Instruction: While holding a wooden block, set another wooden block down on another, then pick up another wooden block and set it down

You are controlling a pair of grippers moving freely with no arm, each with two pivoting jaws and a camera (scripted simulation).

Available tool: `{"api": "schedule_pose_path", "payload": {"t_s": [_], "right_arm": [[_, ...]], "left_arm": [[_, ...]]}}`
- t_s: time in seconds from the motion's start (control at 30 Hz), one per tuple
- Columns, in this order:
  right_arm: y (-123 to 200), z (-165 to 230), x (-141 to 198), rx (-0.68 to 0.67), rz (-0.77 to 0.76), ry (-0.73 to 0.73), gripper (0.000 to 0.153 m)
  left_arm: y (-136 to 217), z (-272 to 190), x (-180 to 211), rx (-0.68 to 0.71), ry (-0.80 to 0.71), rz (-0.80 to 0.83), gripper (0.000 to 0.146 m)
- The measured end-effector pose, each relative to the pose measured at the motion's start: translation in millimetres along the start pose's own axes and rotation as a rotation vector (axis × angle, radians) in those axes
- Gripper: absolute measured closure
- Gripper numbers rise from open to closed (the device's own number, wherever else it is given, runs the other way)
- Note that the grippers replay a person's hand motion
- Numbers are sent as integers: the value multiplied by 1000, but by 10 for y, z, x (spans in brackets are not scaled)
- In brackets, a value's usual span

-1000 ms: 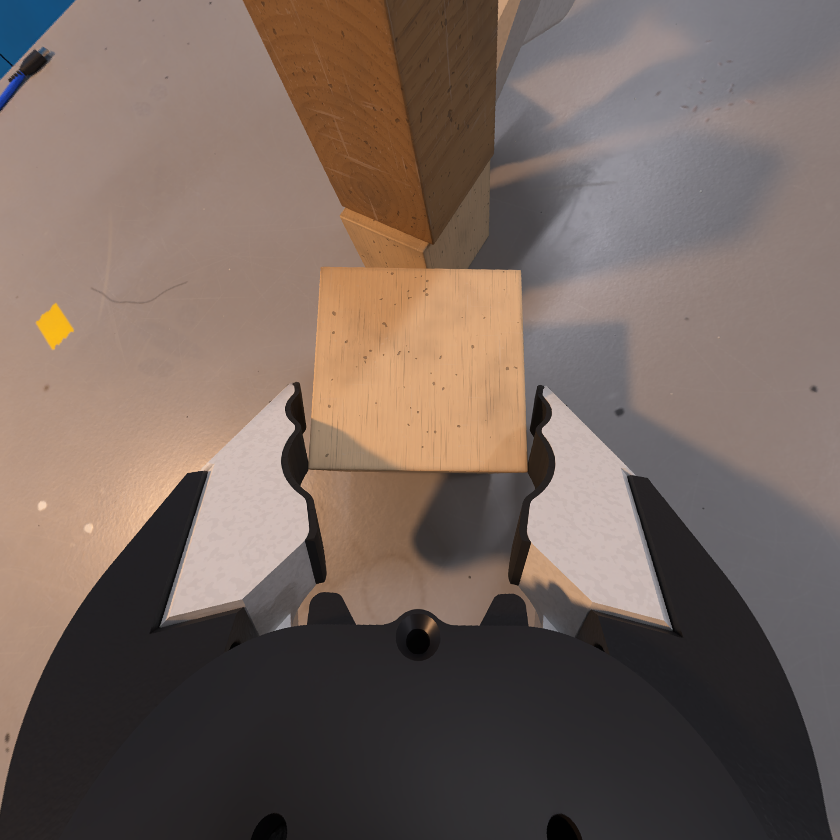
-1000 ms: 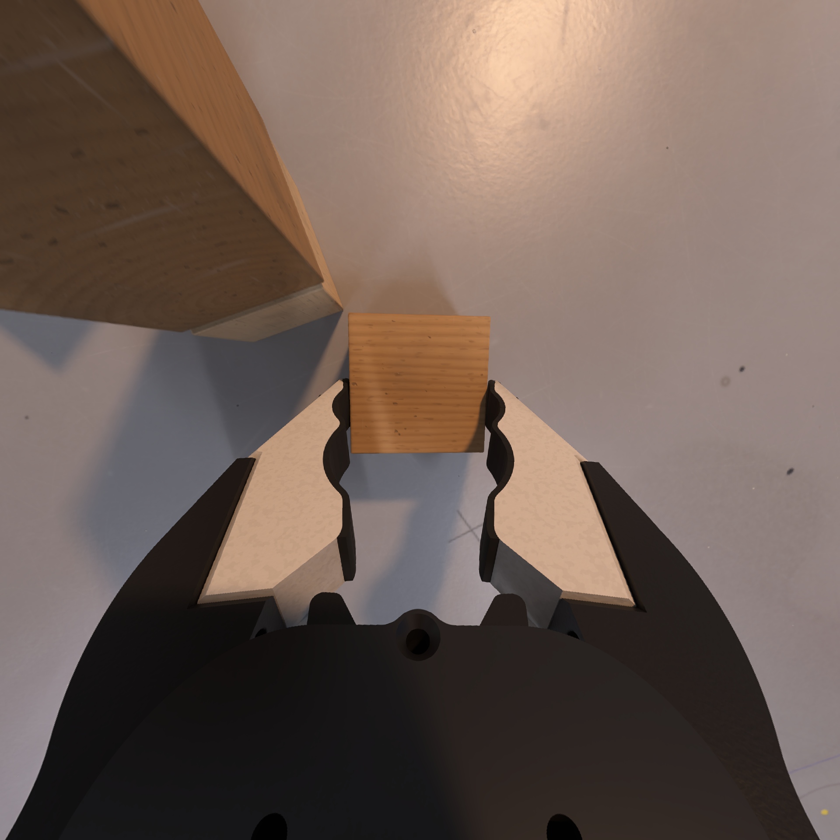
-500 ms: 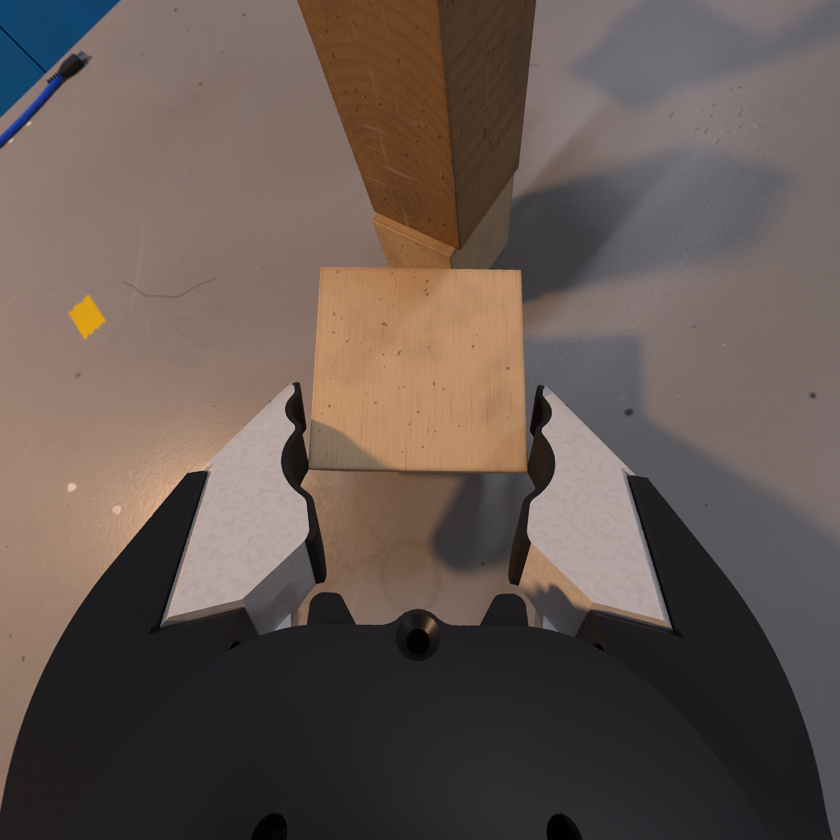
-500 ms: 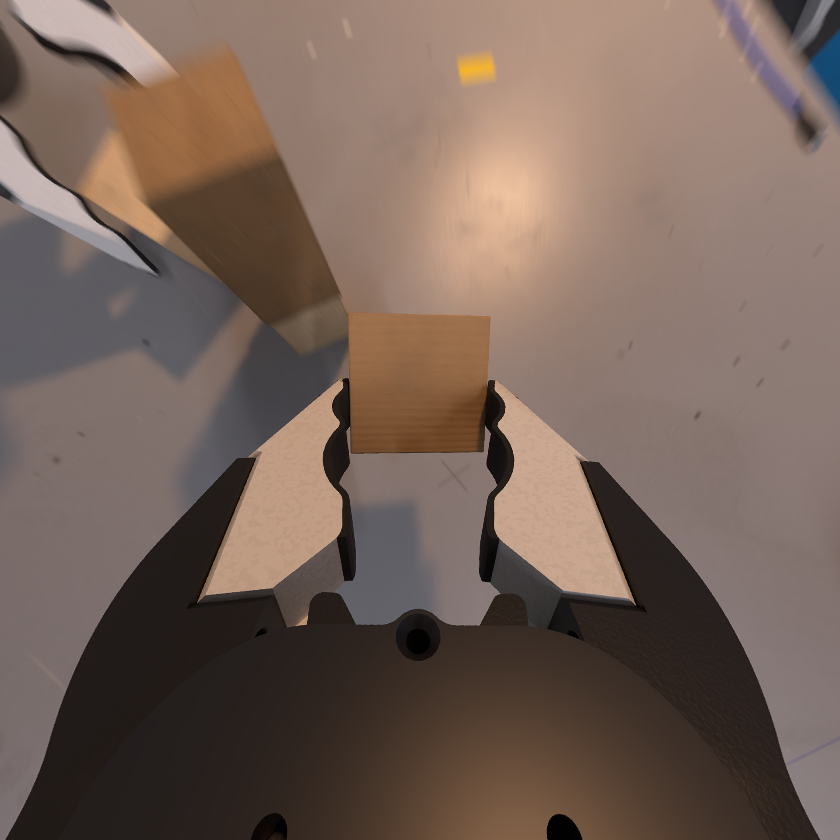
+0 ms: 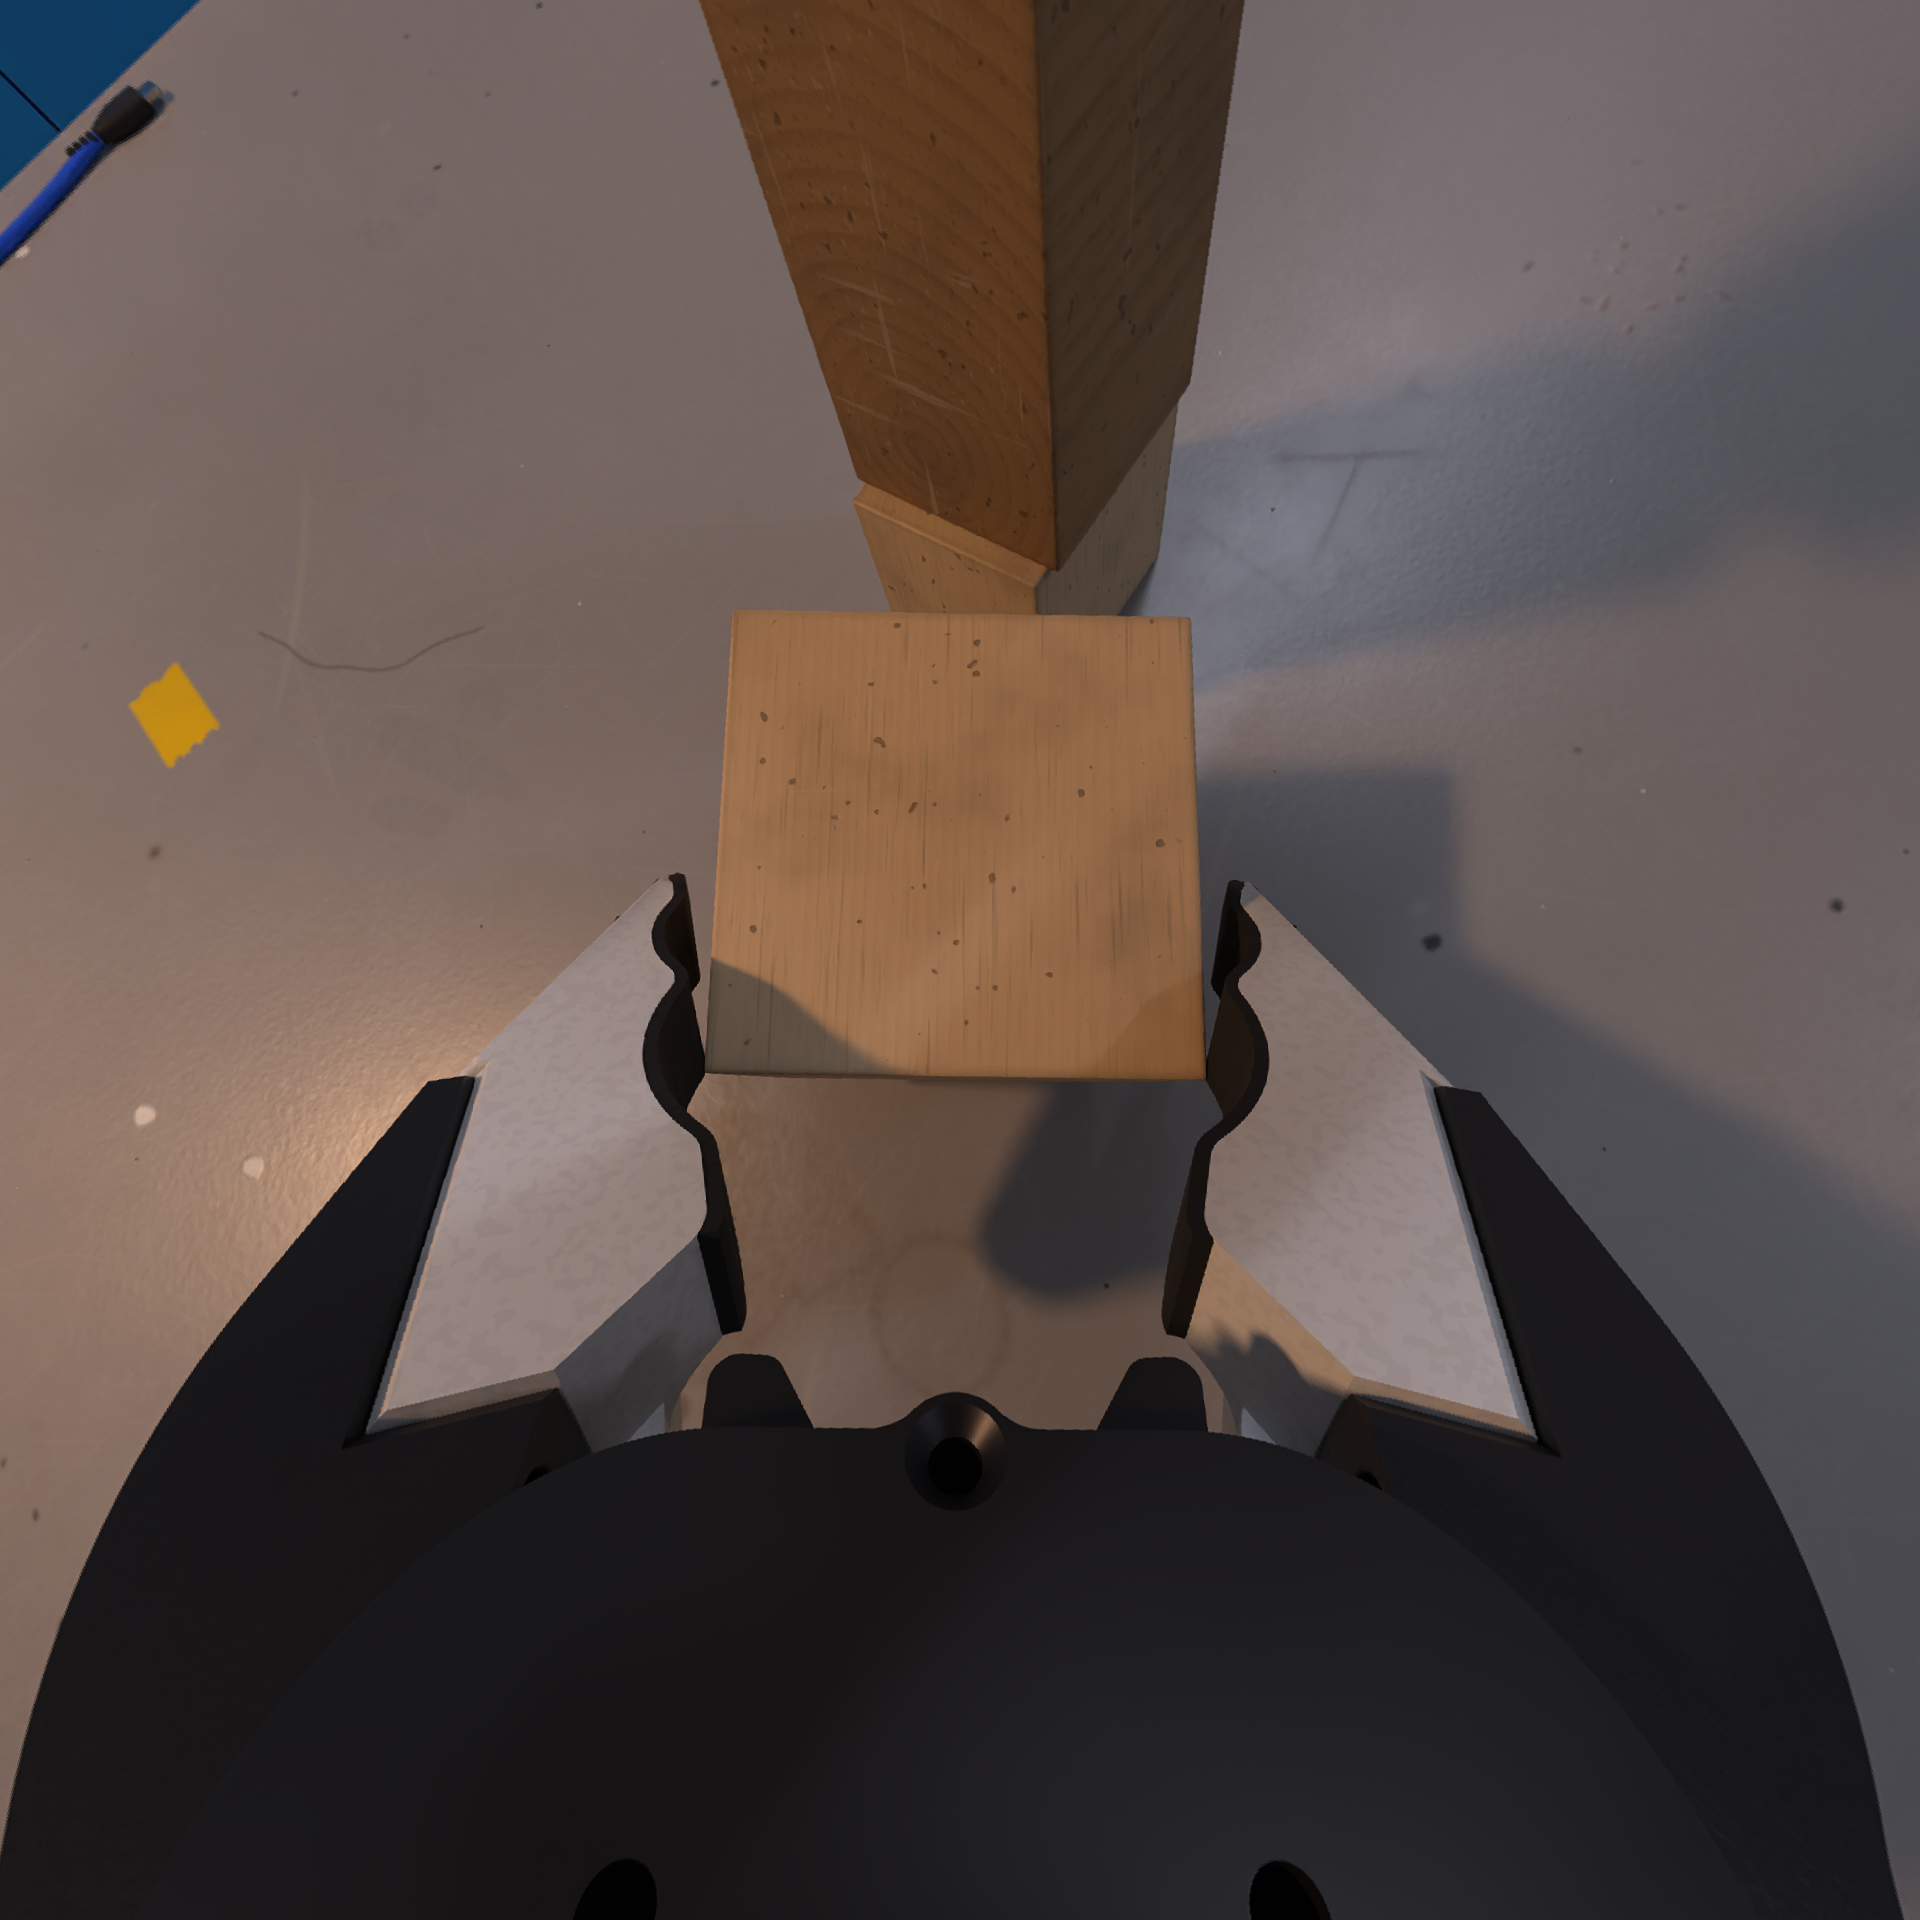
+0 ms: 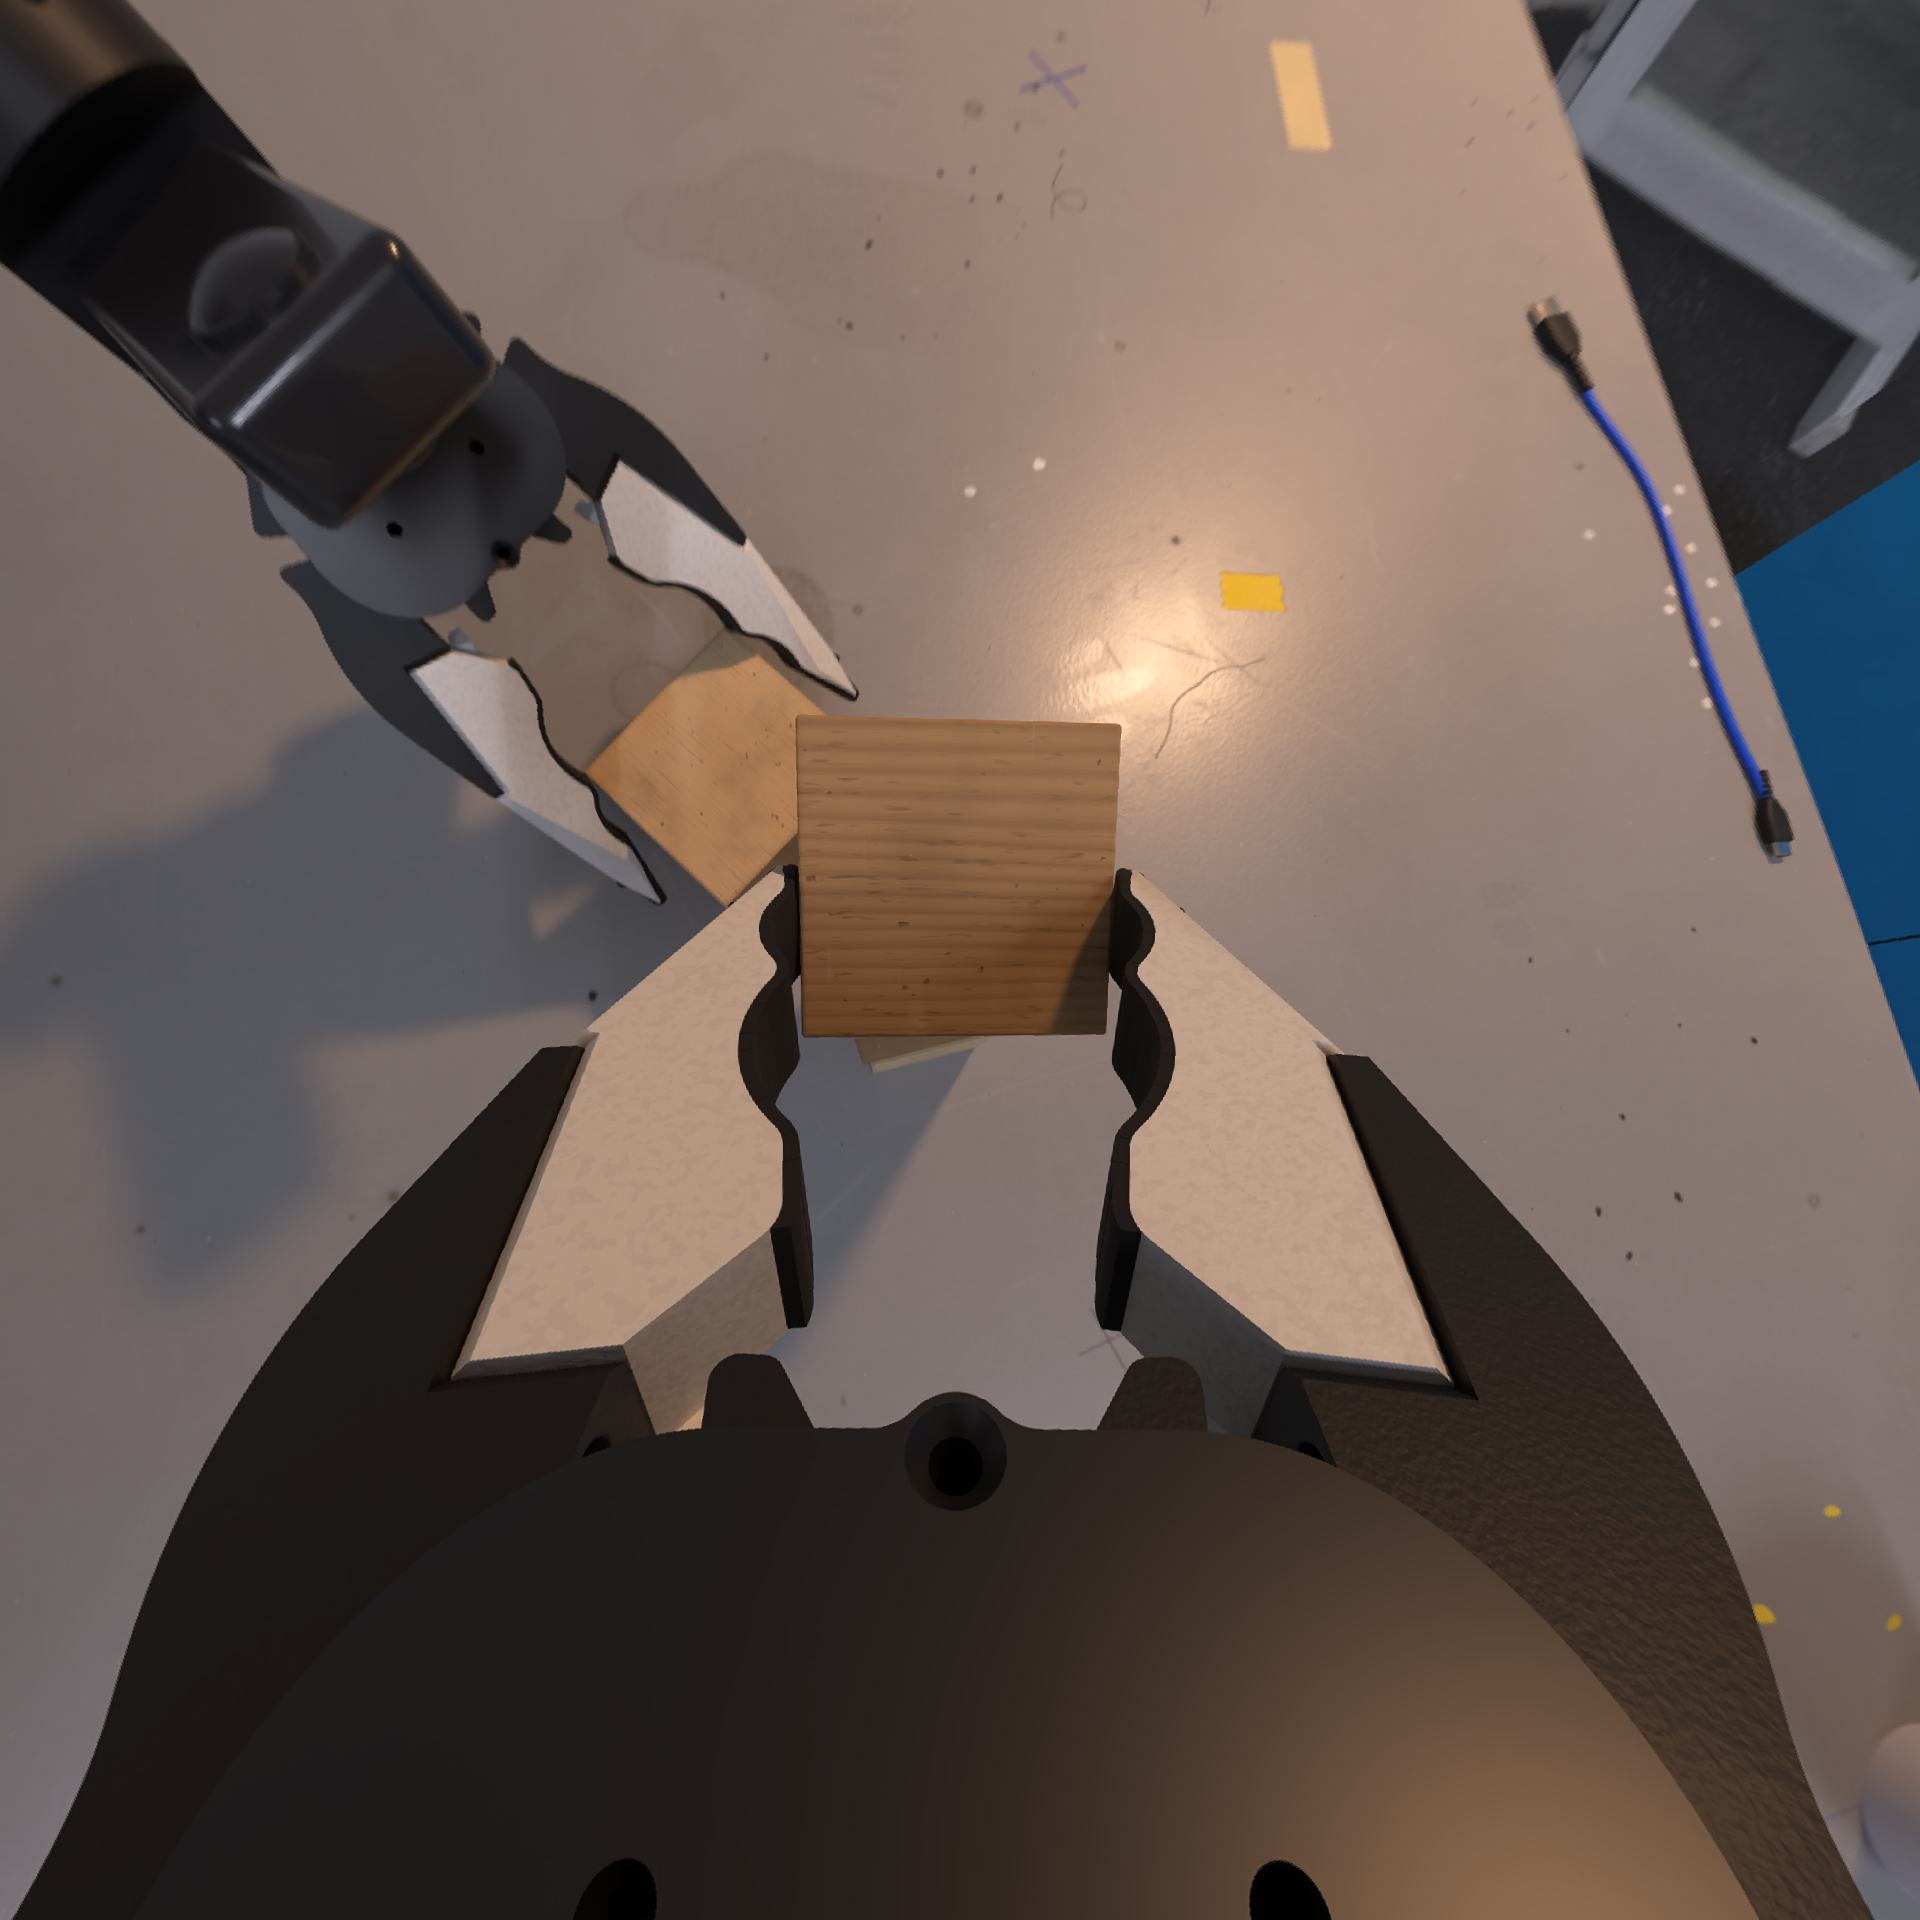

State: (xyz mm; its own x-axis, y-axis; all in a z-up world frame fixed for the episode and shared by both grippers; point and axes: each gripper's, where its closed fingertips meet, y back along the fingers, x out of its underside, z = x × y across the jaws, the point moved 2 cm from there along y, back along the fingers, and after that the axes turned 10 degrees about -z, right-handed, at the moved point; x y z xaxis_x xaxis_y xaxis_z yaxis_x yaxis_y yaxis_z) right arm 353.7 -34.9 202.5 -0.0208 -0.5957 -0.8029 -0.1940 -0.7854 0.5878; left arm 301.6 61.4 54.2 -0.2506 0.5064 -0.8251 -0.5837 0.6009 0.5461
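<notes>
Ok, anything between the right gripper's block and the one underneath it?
Nothing visible. The right gripper holds its block directly over the pale base block; the left gripper holds its own block alongside, close but not between.

- The grey table (image 6: 1351, 935) is scuffed and speckled, with a bright glare patch.
- A pale wooden block (image 5: 1101, 540) stands on it, bearing a darker block (image 5: 935, 260).
- Left of that pale wooden block lies a yellow tape scrap (image 5: 174, 715); farther left, near the table edge, a blue cable (image 5: 73, 177).
</notes>
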Motion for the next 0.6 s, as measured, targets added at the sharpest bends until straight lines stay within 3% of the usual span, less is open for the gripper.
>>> {"api": "schedule_pose_path", "payload": {"t_s": [0.17,0.6], "right_arm": [[-34,-50,66,-13,110,8,93],[-77,40,71,-42,142,57,93]], "left_arm": [[0,38,-36,3,25,-10,46],[-38,36,53,-1,28,28,46]]}}
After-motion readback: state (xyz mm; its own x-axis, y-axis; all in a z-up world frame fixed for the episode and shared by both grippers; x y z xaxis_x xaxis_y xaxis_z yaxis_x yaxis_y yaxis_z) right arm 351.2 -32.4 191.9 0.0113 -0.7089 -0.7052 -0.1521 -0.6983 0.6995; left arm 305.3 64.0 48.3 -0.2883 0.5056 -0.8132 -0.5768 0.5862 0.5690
